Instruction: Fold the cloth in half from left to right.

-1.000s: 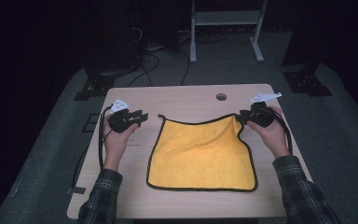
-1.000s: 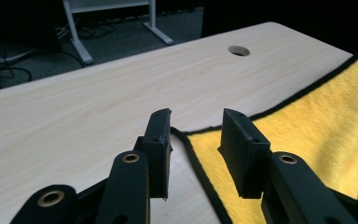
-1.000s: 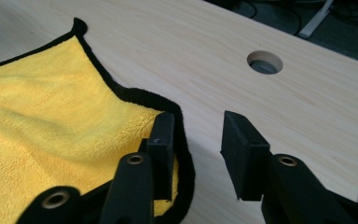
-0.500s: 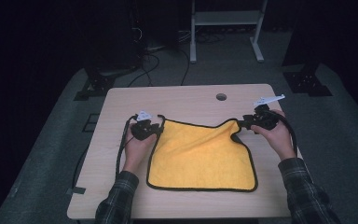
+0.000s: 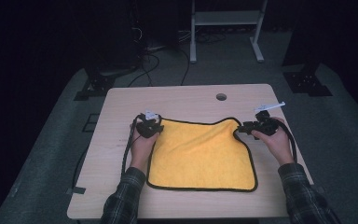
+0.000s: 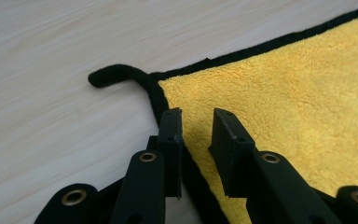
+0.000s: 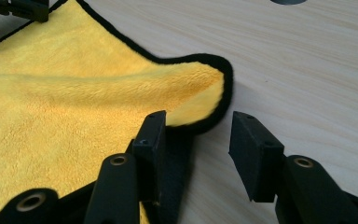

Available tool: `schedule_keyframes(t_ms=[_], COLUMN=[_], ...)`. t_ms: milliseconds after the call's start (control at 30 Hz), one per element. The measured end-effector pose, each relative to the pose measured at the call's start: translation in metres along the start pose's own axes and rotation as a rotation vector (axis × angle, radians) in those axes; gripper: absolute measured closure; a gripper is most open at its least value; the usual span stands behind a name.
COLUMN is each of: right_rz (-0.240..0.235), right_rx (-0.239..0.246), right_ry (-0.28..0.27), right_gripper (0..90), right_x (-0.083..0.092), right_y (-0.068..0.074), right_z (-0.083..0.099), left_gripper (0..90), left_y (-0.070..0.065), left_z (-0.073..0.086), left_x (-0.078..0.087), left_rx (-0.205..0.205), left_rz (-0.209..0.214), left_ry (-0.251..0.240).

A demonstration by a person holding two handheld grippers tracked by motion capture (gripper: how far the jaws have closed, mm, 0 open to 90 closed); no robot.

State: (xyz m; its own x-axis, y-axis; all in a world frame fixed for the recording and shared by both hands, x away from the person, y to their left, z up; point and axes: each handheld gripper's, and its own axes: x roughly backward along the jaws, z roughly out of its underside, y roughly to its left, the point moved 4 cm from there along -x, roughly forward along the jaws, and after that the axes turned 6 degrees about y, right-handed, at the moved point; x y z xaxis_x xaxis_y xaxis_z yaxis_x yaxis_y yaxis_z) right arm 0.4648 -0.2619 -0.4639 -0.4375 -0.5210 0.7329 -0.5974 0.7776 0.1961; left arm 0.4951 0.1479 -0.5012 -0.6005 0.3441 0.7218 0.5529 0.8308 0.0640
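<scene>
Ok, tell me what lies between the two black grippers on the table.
High view: the yellow fleece cloth with black trim spans from the left gripper to the right gripper; nothing else lies there.

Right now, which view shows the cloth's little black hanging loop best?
The left gripper view: the loop lies flat on the table, sticking out from the yellow cloth corner just ahead of the left claw. The high view has the whole cloth, but the loop there is too small to tell. The right gripper view shows the opposite curled corner.
</scene>
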Motion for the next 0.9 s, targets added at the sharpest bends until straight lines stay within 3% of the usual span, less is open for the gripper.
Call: schedule_keyframes(t_ms=[100, 167, 233, 367, 467, 567, 700, 800, 900], right_rz=[-0.002, 0.007, 0.008, 0.014, 0.03, 0.041, 0.088, 0.116, 0.128], right_rx=[0.007, 0.016, 0.025, 0.036, 0.05, 0.057, 0.071, 0.062, 0.035], right_ry=[-0.01, -0.007, -0.009, -0.011, -0.027, -0.035, -0.038, -0.042, -0.058], right_gripper=[54.9, 54.7, 54.7, 52.6, 51.8, 50.2, 49.6, 49.8, 48.8], right_x=[-0.003, -0.003, -0.003, -0.001, 0.005, 0.01, 0.019, 0.029, 0.038], right_y=[0.003, 0.006, 0.008, 0.01, 0.013, 0.014, 0.014, 0.014, 0.013], right_z=[-0.002, -0.002, -0.002, 0.0, 0.005, 0.012, 0.027, 0.04, 0.052], left_gripper=[68.9, 68.3, 67.3, 66.6, 61.2, 60.2, 60.7, 60.8, 57.7], left_y=[0.012, 0.017, 0.018, 0.015, 0.009, 0.004, -0.002, -0.006, -0.009], left_z=[0.005, 0.008, 0.008, 0.007, 0.009, 0.013, 0.023, 0.03, 0.038], left_x=[0.003, 0.004, 0.006, 0.014, 0.026, 0.04, 0.054, 0.064, 0.073], left_rx=[0.027, 0.063, 0.057, 0.085, 0.071, 0.072, 0.064, 0.086, 0.092], left_rz=[-0.02, 0.003, 0.007, 0.058, 0.106, 0.114, 0.113, 0.143, 0.127], left_ry=[0.01, 0.003, 0.004, -0.047, -0.058, -0.07, -0.041, -0.056, -0.048])
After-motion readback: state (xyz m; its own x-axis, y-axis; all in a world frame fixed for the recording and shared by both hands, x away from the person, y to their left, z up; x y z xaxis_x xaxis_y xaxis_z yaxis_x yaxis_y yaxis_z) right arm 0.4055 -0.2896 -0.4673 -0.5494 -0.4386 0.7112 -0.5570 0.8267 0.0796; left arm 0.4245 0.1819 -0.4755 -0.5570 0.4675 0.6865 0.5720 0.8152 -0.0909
